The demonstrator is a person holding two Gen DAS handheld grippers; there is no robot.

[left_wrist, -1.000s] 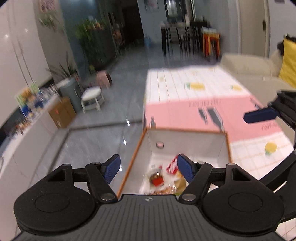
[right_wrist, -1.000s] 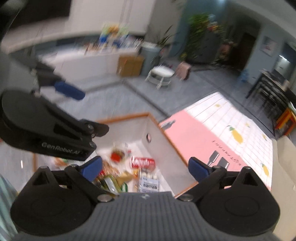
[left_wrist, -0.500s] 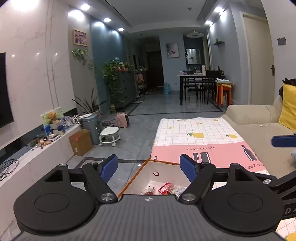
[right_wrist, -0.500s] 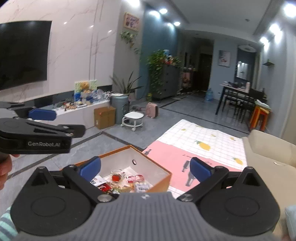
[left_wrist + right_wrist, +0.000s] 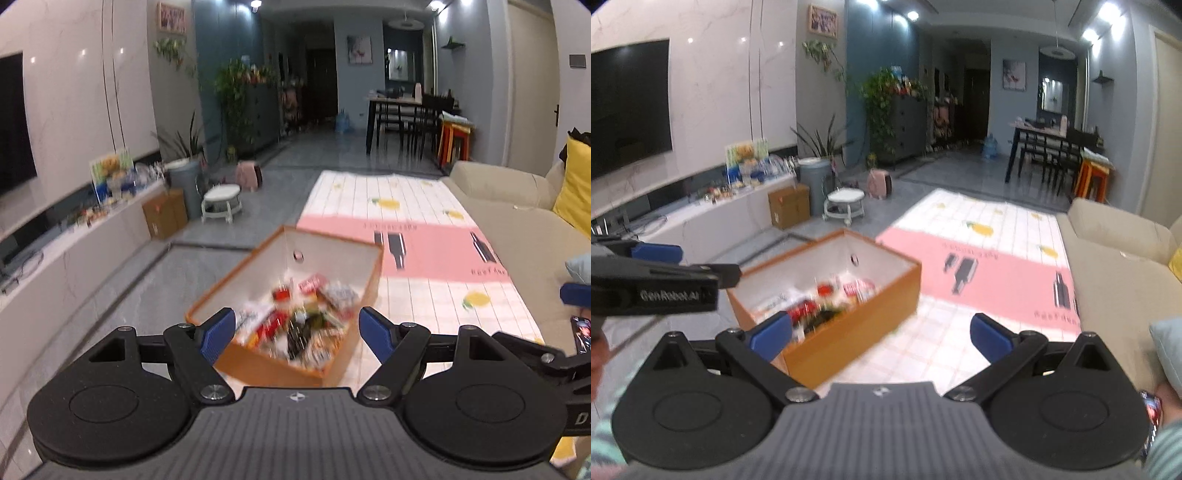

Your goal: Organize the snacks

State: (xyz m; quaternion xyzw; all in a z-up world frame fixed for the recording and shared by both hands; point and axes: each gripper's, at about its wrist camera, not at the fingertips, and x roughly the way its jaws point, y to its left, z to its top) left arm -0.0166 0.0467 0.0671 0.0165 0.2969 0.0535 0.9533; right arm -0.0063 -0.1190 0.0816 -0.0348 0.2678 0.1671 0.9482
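1. The left gripper (image 5: 297, 330) hangs above the near end of the orange box (image 5: 258, 363), its blue-tipped fingers spread wide with nothing between them; the snacks (image 5: 303, 319) lie in the box, below and just ahead of the tips.
2. The right gripper (image 5: 881, 338) is also spread and empty. It hovers off the box's (image 5: 849, 336) near right corner, its left finger over the box edge and its right finger over the mat (image 5: 979, 266).
3. The box is open-topped, orange outside and white inside, with a round hole in its far wall. The snacks (image 5: 827, 308) are a loose heap of small packets, red, white, dark and yellowish; blur hides their labels.
4. The box sits on the left edge of the pink-and-white checked mat, with grey tiled floor (image 5: 122, 295) to its left.
5. A beige sofa (image 5: 517, 221) borders the mat on the right, and the mat between box and sofa is open. A low white cabinet (image 5: 713, 221) runs along the left wall, well apart from the box.
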